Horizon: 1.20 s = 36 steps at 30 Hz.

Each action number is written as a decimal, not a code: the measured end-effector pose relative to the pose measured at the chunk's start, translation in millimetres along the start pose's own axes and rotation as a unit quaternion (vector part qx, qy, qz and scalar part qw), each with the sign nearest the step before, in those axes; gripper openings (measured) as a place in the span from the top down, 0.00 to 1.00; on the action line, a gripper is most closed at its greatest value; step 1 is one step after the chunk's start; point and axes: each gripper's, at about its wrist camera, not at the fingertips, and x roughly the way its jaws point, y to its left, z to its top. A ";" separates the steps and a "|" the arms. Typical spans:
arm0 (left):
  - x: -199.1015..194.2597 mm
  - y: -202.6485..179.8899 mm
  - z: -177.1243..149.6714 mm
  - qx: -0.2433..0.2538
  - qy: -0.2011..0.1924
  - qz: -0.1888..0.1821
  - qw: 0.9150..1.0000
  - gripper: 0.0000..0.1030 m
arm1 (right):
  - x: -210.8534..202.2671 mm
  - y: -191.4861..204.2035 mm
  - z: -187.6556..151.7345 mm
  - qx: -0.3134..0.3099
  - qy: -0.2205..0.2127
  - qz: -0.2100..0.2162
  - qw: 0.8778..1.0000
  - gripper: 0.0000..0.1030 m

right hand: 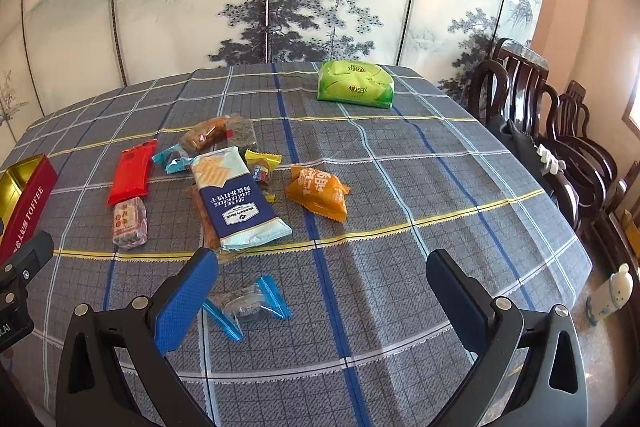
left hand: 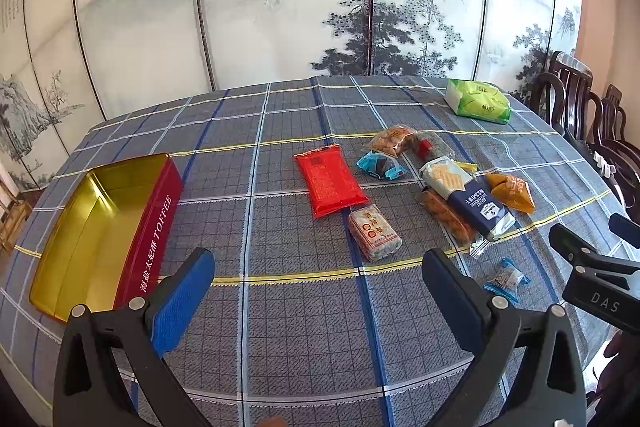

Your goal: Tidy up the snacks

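Right wrist view: right gripper (right hand: 322, 285) spread, empty (left gripper (left hand: 318, 283) likewise); slick blue-ended candy (right hand: 246, 303) may squirt from the closing pads.

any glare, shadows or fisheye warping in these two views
Left wrist view: glare on the gold inside of the tin; the screen panels bow outward. Right wrist view: soft shadow bands cross the tablecloth; the chairs curve at the edge; all stays sharp.
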 end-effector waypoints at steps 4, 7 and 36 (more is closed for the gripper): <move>-0.9 1.3 -1.3 -0.004 0.000 -0.005 1.000 0.00 | 0.2 -1.3 -1.2 0.007 -0.001 0.004 1.000 0.00; -0.1 2.5 -2.4 -0.003 0.000 -0.001 1.000 0.00 | 0.0 -1.3 -1.4 0.005 0.000 0.005 1.000 0.00; 22.6 0.1 -2.5 -0.007 0.029 0.003 1.000 0.00 | 15.3 -6.5 -10.4 0.011 0.013 0.013 1.000 0.00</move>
